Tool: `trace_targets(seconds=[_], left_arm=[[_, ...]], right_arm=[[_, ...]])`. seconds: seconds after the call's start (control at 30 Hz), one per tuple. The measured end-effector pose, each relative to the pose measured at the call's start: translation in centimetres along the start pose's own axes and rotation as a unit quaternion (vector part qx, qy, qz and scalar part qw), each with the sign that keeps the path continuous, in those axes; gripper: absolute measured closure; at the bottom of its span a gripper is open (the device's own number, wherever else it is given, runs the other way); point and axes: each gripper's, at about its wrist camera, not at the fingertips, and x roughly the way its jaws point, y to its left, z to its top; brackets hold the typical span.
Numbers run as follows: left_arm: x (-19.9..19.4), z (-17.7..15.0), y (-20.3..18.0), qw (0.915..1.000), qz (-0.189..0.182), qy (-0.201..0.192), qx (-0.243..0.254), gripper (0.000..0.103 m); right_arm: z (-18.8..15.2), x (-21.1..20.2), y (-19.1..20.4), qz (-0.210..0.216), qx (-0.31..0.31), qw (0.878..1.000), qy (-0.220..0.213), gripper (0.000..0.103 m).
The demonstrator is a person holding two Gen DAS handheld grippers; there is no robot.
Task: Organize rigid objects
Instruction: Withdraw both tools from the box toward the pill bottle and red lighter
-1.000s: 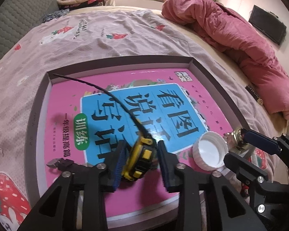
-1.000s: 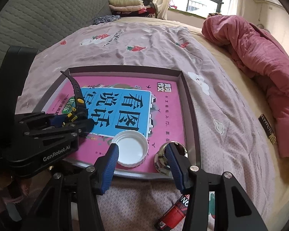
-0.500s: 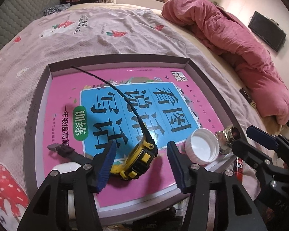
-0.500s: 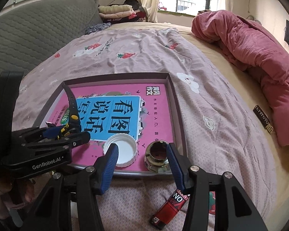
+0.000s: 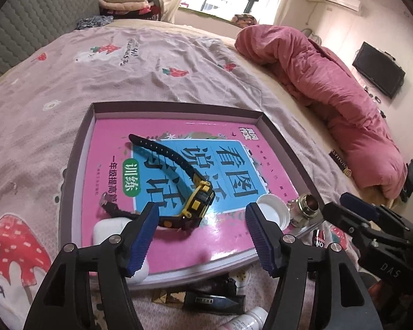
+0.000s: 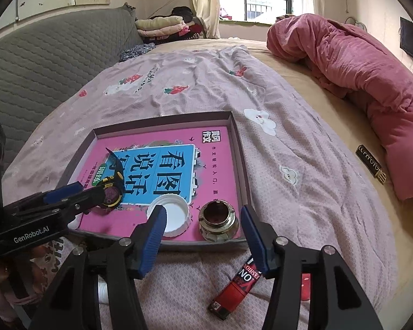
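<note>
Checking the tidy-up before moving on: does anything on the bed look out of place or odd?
Yes. A red lighter lies on the bedsheet outside the tray, near its front edge. In the tray, the watch rests tipped on its side with one strap arching up. The white cap and metal fitting sit upright.

A rumpled pink quilt lies beside folded clothes on the bed.

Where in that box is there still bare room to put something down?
The far half of the box, above the watch, is bare, as is the strip along its right wall. The near edge is crowded: white cap, metal fitting, white case.
</note>
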Motion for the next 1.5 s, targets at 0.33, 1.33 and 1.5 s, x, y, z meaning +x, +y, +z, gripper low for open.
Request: trace_targets(seconds=[0.33,1.33,1.5], left_arm=[[-1.9,-1.1,-1.3,0.9997,0.026,-0.001,0.006,0.034],[-7.2,-3.6,-2.9,0.9979,0.065,-0.003,0.003,0.031],[-7.4,-4.2,-2.5,0.9974,0.071,0.007,-0.002,0.031]], right_arm=[[0.0,-1.1,0.6,-0.005,-0.011,1.000,-0.010,0.047],[-0.7,-5.6,-1.2,-0.014,-0.001,0.999,-0.034,0.047],[-1.2,-5.7,-1.6,-0.011,0.007,0.999,-0.031,0.047]])
